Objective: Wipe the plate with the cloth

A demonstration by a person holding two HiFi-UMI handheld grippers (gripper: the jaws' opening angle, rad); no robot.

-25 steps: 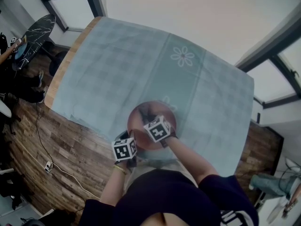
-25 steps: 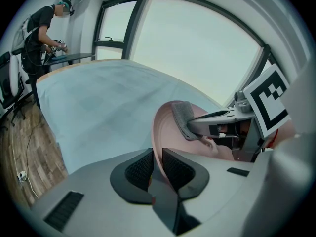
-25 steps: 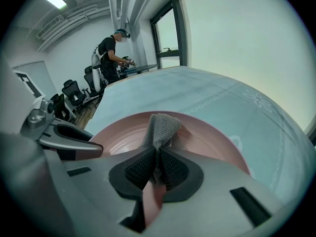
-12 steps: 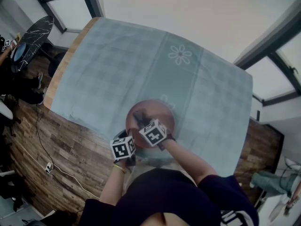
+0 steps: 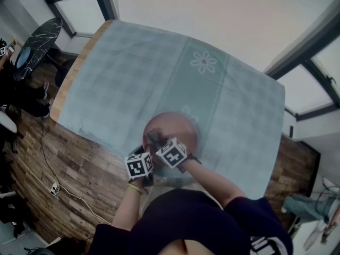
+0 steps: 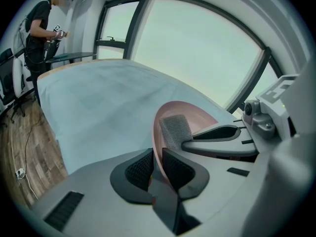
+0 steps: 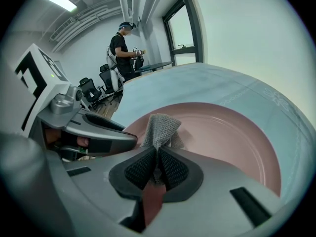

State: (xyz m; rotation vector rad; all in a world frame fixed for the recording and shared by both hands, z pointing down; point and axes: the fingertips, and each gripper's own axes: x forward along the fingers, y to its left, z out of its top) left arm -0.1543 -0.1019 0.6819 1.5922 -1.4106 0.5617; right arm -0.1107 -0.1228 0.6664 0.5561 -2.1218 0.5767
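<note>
Pale green tablecloth (image 5: 133,78) carries the pink plate (image 5: 183,127), its near rim pinched tight by the left gripper (image 6: 157,158), while the right gripper (image 7: 158,164), clamped on the grey cloth (image 7: 160,127), has slid leftward across it, so wiping looks well underway.

Tablecloth (image 5: 133,73) beyond plate (image 5: 180,122) lies open; left gripper (image 6: 157,165) apparently crowds near rim.

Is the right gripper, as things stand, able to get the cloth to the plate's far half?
Probably yes: the right gripper holds the cloth over the plate, whose far half lies bare, and the left gripper only clamps the near rim.
</note>
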